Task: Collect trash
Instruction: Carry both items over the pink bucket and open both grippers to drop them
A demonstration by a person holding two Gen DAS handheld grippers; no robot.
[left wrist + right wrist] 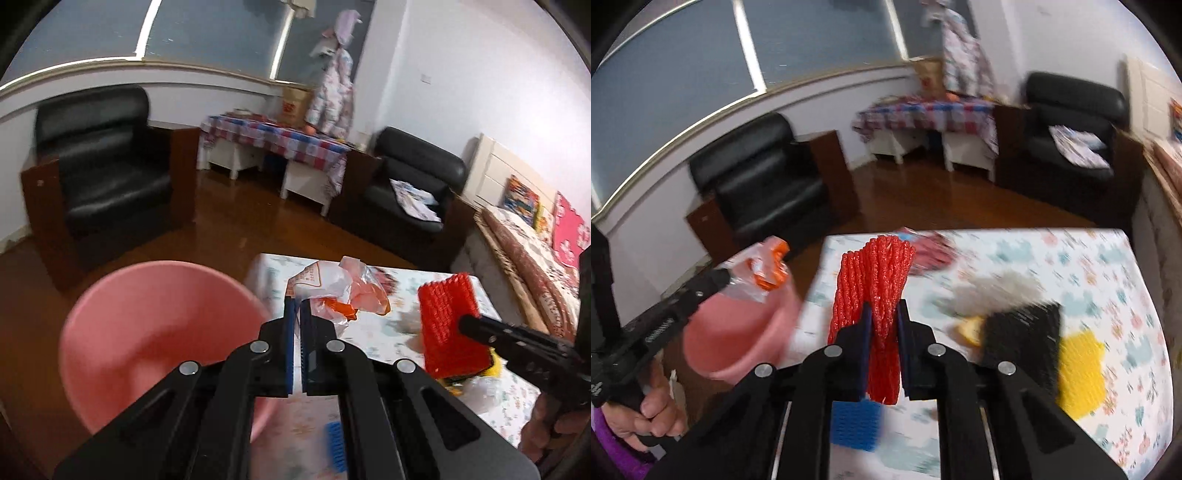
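Note:
My left gripper (297,306) is shut on a clear and orange plastic wrapper (332,288), held above the table edge next to the pink basin (159,332). In the right wrist view the wrapper (768,273) hangs over the basin (738,332). My right gripper (882,314) is shut on a red foam net (882,291), lifted above the table; it also shows in the left wrist view (447,325). On the floral tablecloth (1071,266) lie a blue foam net (855,424), a yellow net (1080,373), a black net (1027,336) and blurred white and reddish scraps.
Two black armchairs (107,158) (410,184) stand on the wooden floor beyond the table. A low table with a checked cloth (273,136) is by the far wall. A bed (528,251) lies to the right.

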